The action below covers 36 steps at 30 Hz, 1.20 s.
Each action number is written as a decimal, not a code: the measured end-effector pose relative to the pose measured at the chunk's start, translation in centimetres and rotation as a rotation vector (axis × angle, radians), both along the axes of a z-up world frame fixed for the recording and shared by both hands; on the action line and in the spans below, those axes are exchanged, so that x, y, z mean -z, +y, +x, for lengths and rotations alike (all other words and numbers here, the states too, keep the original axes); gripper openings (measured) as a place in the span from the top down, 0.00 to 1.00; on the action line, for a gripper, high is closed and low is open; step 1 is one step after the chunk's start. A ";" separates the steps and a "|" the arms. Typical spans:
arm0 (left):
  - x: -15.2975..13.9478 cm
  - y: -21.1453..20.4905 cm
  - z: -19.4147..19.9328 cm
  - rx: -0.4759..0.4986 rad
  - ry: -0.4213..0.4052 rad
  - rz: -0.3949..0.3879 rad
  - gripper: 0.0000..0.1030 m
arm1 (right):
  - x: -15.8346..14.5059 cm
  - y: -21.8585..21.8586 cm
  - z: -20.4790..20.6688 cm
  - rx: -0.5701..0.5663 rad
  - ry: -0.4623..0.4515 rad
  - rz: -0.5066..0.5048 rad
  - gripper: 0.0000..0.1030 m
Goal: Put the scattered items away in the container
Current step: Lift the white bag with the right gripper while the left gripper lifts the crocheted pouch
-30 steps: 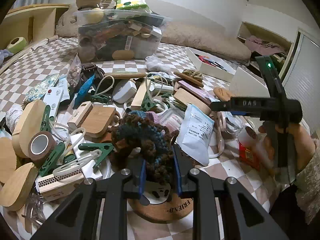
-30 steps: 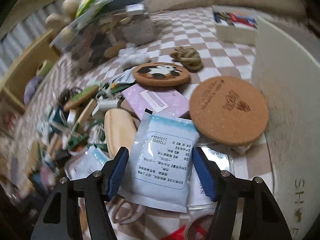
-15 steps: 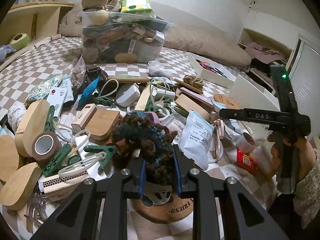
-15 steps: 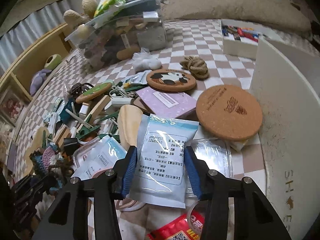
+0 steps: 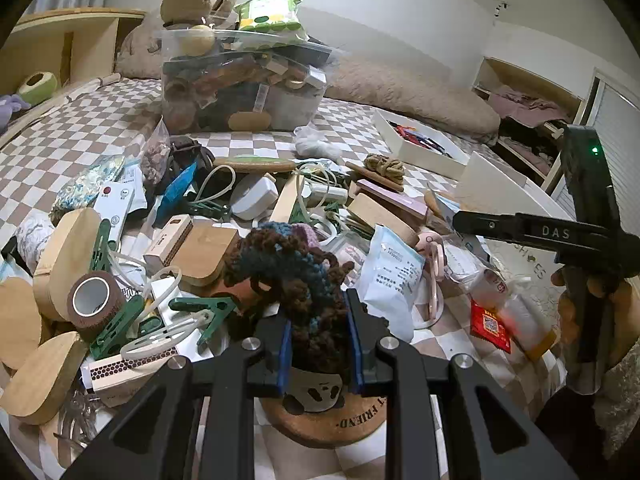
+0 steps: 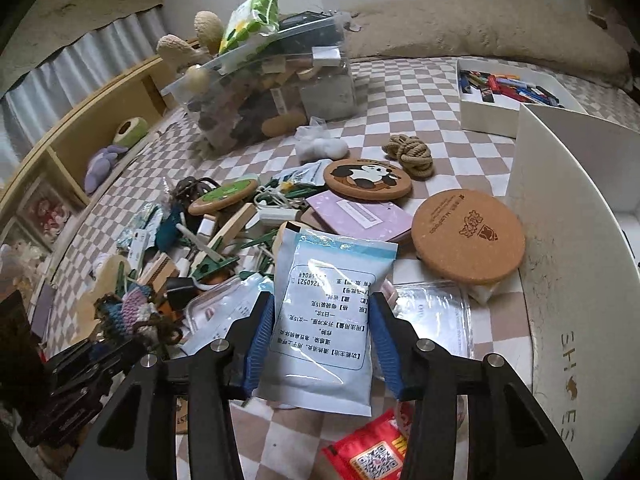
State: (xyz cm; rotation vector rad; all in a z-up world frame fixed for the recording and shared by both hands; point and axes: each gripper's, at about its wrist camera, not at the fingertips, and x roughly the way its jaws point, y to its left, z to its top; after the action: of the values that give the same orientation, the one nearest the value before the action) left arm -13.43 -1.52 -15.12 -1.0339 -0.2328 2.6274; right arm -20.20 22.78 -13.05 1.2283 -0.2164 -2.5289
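1. On the checked bedspread (image 6: 420,120), nearest me, the left gripper (image 5: 319,344) pinches a shaggy crocheted yarn piece (image 5: 288,272) above a round cork panda coaster (image 5: 324,412).
2. The right gripper (image 6: 322,344) clamps a glossy pale-blue sachet (image 6: 332,320) by its sides.
3. Just beyond lie green plastic clips (image 5: 200,312), wooden blocks (image 5: 200,248) and a tape roll (image 5: 94,300).
4. Farthest, the clear plastic container (image 5: 244,88) stands heaped full.

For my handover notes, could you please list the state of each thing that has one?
Left gripper: shut on crocheted yarn piece.
Right gripper: shut on blue-white sachet.
Clear storage bin: open, overfilled.
White tray: open, holding small coloured items.
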 end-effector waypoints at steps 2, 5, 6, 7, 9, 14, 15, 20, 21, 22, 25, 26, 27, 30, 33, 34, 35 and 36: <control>-0.2 0.0 0.0 0.003 0.006 -0.001 0.78 | -0.2 -0.1 0.3 -0.005 0.006 -0.003 0.53; -0.5 0.0 0.1 0.003 0.017 -0.005 0.78 | -0.3 0.0 0.8 -0.009 0.009 -0.014 0.53; -0.6 -0.1 0.2 0.001 0.021 -0.005 0.78 | -0.3 0.0 0.9 -0.010 0.009 -0.016 0.53; -0.7 -0.1 0.3 -0.001 0.024 -0.004 0.78 | -0.3 0.0 1.2 -0.010 0.009 -0.019 0.53; -0.9 -0.2 0.4 -0.004 0.030 -0.002 0.78 | -0.4 0.1 1.7 -0.009 0.011 -0.028 0.53; -1.4 -0.1 0.9 -0.003 0.044 0.000 0.78 | -0.5 -0.1 3.2 -0.008 0.018 -0.045 0.53; -1.6 -0.1 1.1 -0.002 0.047 0.002 0.78 | -0.5 -0.1 3.5 -0.009 0.016 -0.050 0.53; -2.0 0.0 2.0 0.003 0.058 0.025 0.78 | -0.5 -0.6 5.0 -0.022 0.014 -0.065 0.53; -2.0 0.0 2.1 0.004 0.058 0.029 0.78 | -0.5 -0.7 5.2 -0.026 0.014 -0.067 0.53; -2.0 0.0 2.3 0.005 0.057 0.032 0.78 | -0.5 -0.8 5.5 -0.030 0.014 -0.070 0.53; -1.9 0.2 2.7 0.010 0.055 0.037 0.78 | -0.5 -1.1 5.9 -0.042 0.013 -0.081 0.53; -2.0 0.3 2.8 0.012 0.055 0.040 0.78 | -0.5 -1.2 6.1 -0.046 0.015 -0.085 0.53; -2.0 0.3 2.9 0.014 0.057 0.043 0.78 | -0.5 -1.2 6.2 -0.049 0.017 -0.088 0.53; -2.1 0.6 3.3 0.021 0.065 0.051 0.78 | -0.6 -1.5 6.7 -0.060 0.020 -0.098 0.53; -2.1 0.8 3.8 0.031 0.069 0.060 0.78 | -0.5 -1.6 6.8 -0.069 0.021 -0.103 0.53; -2.1 0.9 3.9 0.035 0.067 0.065 0.78 | -0.6 -1.7 6.9 -0.072 0.023 -0.105 0.53; -2.0 1.0 4.1 0.037 0.064 0.070 0.78 | -0.6 -1.7 6.9 -0.075 0.025 -0.108 0.53; -2.0 1.1 4.2 0.038 0.062 0.074 0.78 | -0.7 -1.6 7.0 -0.076 0.029 -0.113 0.53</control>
State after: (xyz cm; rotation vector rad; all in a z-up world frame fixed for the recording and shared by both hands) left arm -9.21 -0.44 -13.14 -0.9223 -0.2912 2.5914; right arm -13.19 21.14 -12.33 1.1350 -0.2960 -2.4321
